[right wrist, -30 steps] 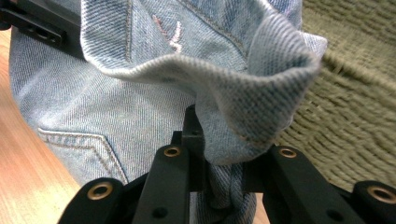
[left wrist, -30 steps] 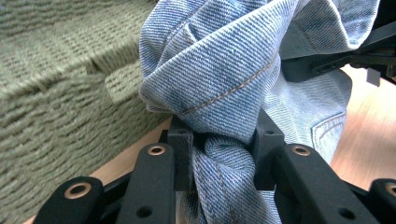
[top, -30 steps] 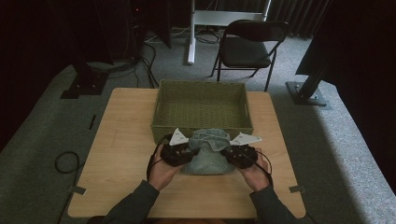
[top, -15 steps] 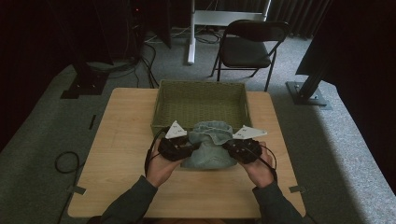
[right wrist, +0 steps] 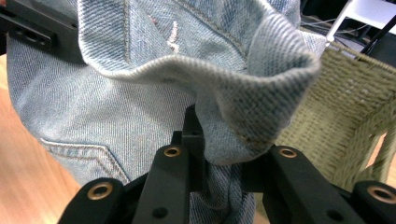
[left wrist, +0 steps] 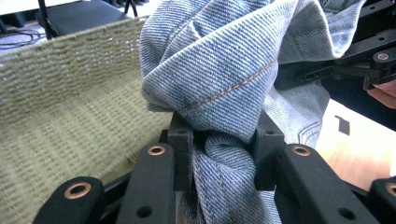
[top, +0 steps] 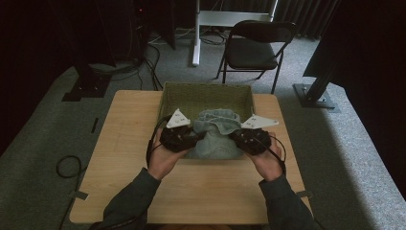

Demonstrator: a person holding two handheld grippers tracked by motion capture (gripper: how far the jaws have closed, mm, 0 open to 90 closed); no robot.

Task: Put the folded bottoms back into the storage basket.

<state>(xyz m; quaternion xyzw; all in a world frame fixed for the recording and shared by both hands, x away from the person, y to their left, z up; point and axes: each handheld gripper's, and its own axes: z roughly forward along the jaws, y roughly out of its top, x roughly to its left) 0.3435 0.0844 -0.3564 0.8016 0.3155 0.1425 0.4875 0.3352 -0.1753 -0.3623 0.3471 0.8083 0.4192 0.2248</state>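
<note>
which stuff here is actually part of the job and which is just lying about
In use:
- denim garment, bunched up, gripped on both sides
- left hand-held gripper, shut on the denim
- right hand-held gripper, shut on the denim
- green woven basket, just behind the denim

Lying about:
- folding chair beyond the table
- cables on the floor
- wooden table, only the work surface

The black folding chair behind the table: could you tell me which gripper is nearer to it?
Right. The right gripper holds the folded jeans roughly below the chair in the high view; the left gripper, clamped on the jeans' other side, sits farther left of it.
</note>
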